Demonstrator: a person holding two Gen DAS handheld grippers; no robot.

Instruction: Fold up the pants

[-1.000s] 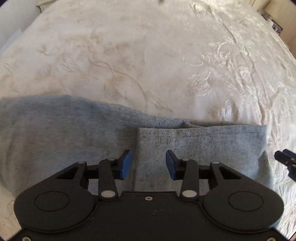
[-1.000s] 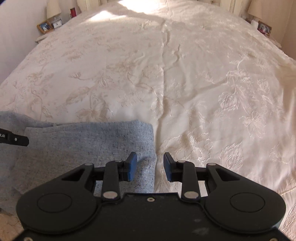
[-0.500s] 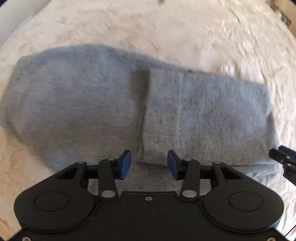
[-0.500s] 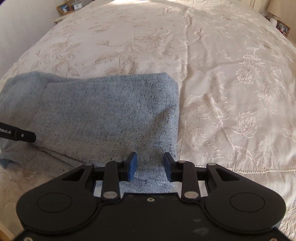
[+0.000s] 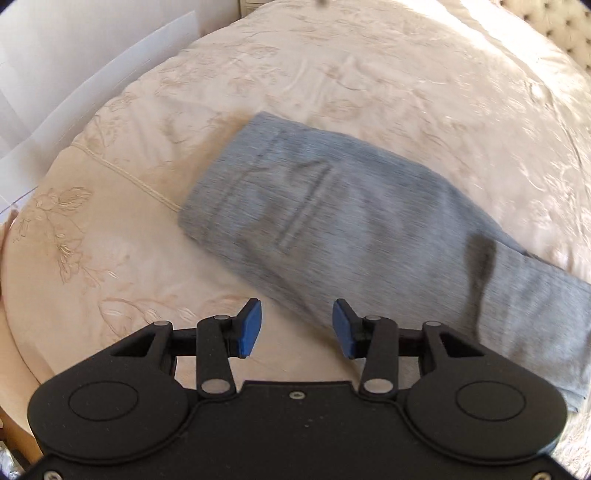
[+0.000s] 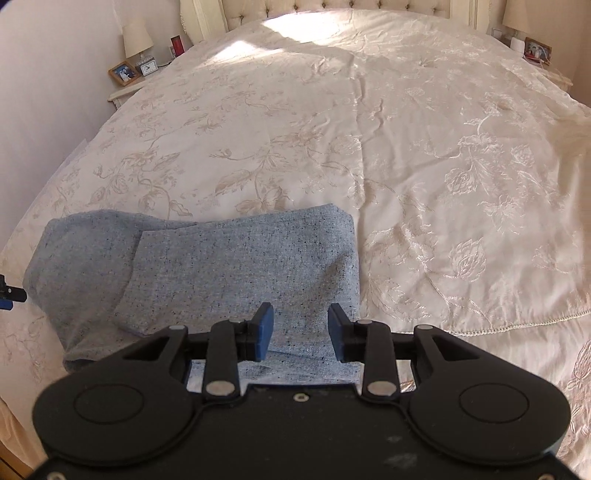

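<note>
The grey-blue pants [image 5: 369, 229] lie folded into a flat bundle on the cream bedspread [image 5: 332, 74]. They also show in the right wrist view [image 6: 229, 269], with one layer folded over the other. My left gripper [image 5: 297, 328] is open and empty, above the bundle's near edge. My right gripper [image 6: 301, 332] is open and empty, above the bundle's near right part. The tip of the left gripper [image 6: 9, 293] shows at the left edge of the right wrist view.
The bedspread [image 6: 406, 129] stretches far ahead to a tufted headboard [image 6: 332, 9]. Nightstands with a lamp [image 6: 136, 40], photo frame [image 6: 123, 72] and clock stand at the back left; another frame [image 6: 537, 48] at the back right. A white wall [image 5: 74, 55] lies left of the bed.
Both grippers have pulled back and up from the pants, open throughout. The left view has swung to the left, so the bundle now lies diagonally. More of the bed shows.
</note>
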